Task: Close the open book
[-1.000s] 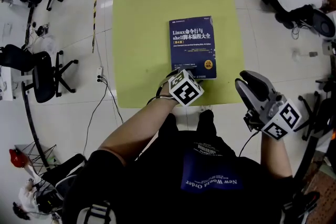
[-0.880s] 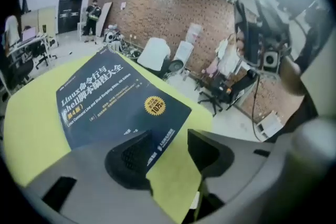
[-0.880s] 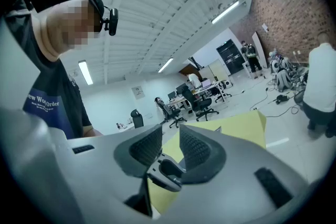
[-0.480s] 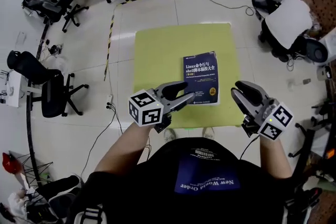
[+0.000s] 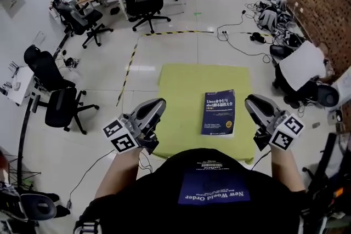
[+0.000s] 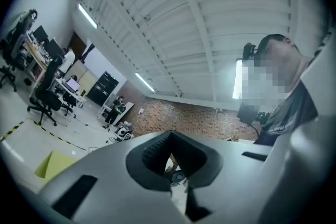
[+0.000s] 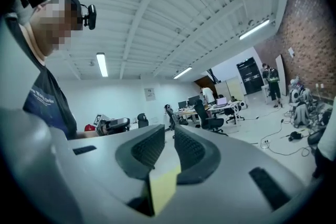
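One closed book (image 5: pixel 219 113) between left claw (image 5: pixel 158 104) and right claw (image 5: pixel 252 101)

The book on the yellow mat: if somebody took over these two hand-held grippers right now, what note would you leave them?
Left gripper: its jaws have just closed, with nothing between them; it is held up to the left of the mat.
Right gripper: jaws a narrow gap apart, nothing between them; it is held up to the right of the book.
Book: lies flat and closed, front cover up, on the yellow mat on the floor; neither gripper touches it.
Done: the book is shut.
Left: nothing that shows; perhaps check that the cover lies flat.
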Available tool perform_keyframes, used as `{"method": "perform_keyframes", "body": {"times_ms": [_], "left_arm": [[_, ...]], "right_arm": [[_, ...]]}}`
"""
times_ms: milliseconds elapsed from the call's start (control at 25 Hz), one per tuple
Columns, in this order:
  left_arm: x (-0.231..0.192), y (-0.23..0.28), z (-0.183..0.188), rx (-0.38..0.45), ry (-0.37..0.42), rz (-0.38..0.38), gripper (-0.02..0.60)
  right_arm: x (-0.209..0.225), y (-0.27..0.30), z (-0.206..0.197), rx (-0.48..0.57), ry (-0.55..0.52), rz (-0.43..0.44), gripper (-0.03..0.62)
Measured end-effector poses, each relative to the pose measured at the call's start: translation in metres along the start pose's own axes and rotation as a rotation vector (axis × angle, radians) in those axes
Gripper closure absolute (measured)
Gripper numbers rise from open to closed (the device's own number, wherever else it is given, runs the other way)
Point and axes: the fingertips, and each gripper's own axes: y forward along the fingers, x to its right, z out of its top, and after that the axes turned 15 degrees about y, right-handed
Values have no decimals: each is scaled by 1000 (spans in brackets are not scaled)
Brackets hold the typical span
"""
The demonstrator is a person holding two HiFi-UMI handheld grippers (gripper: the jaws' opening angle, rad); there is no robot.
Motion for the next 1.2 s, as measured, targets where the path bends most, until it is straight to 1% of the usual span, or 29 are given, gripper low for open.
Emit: {"method": "perform_keyframes", "body": {"times_ms": [80,120,240,400,560,840,1200], "left_arm": [[0,-11,4,19,13,30,575],[0,-15,4,24,19,47,575],[-1,-23,4,27,35,89,575],[-6,-24,5,36,50,116,575],[-1,-23,-3,28,51,107,575],[2,-19,-9,8,43,91,575],[7,-14,-17,-6,23,71,575]], "right_arm": [[9,3,-2,-13,8,-47,593],[14,4,-5,-18,19,-68,606],[26,8,-13,-25,65,-96,606],[32,16,-29,-48,118,-86,608],[30,19,-42,-84,104,-82,609],[24,19,-41,-107,46,-82,611],[23,15,-44,-116,32,-77,611]]}}
